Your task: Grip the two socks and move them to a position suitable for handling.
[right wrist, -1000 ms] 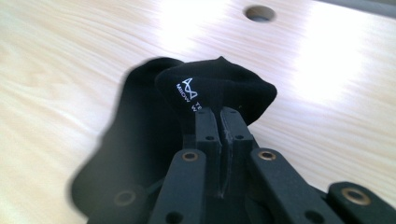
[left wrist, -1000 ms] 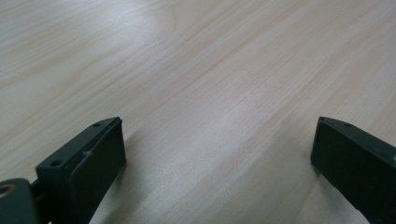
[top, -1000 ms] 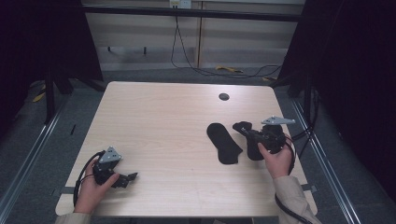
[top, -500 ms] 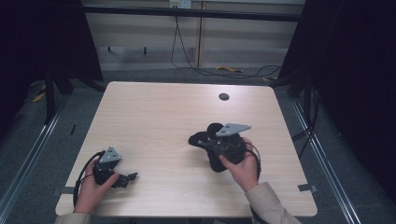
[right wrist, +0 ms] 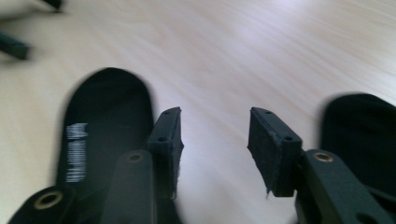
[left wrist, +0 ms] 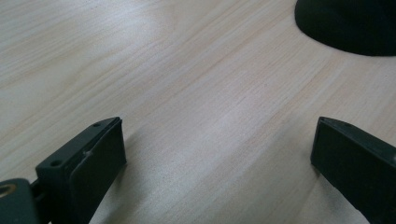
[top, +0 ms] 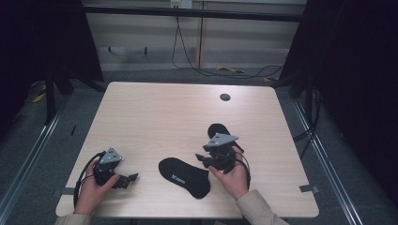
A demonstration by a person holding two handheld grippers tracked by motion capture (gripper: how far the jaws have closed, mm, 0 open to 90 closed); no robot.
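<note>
Since a second ago your right hand-held gripper [top: 205, 161] has carried one black sock [top: 184, 176] toward the tabletop's [top: 155, 117] near edge and its jaws have just been opening, now half apart and empty, so closing again could snag the second sock [top: 218, 130] behind it.

I see two black hand-held grippers, the left gripper [top: 123, 179] and the right gripper [top: 203, 160], each topped by a grey three-cornered plate. A black cable loops from the left one. Up close, my jaws are flat matte-black blocks with small screw holes, hinged on black arms with brass-coloured rivets. Both forearms wear beige sleeves [top: 257, 209].
</note>
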